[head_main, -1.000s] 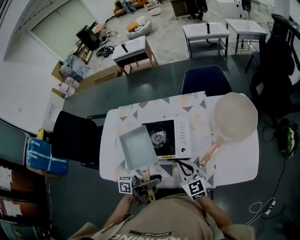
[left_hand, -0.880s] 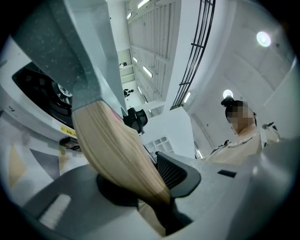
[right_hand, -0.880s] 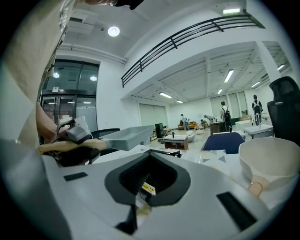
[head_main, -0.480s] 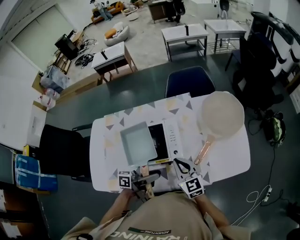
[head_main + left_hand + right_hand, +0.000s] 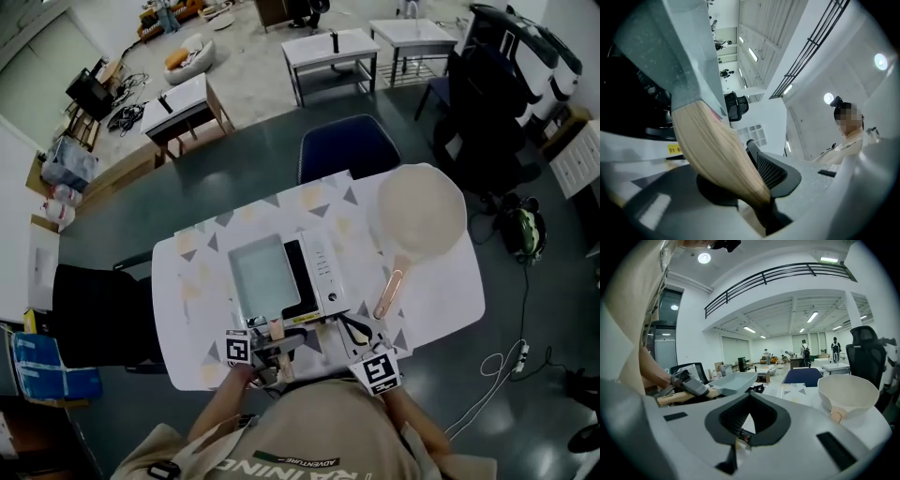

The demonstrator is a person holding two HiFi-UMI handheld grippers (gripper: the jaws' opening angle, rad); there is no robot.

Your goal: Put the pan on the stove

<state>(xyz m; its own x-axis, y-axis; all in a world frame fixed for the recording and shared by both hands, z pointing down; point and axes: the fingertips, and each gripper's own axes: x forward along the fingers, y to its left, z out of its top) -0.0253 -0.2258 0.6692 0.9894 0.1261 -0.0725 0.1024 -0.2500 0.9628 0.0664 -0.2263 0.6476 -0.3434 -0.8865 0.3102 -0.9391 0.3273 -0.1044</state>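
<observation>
A grey rectangular pan with a wooden handle lies over the portable stove and covers its burner; whether it rests on the stove I cannot tell. My left gripper is shut on that handle at the table's near edge, with the pan's grey body rising ahead. In the right gripper view the pan shows at the left. My right gripper rests just right of the stove's front corner, its fingertips together with nothing between them.
A round cream pan with a copper-coloured handle lies at the table's right, also seen as a cream pan. The patterned white table has a dark blue chair behind it and a black chair at its left.
The grey pan has moved right from beside the burner to over it, carried by my left gripper. The right gripper has stayed by the stove's front corner.
</observation>
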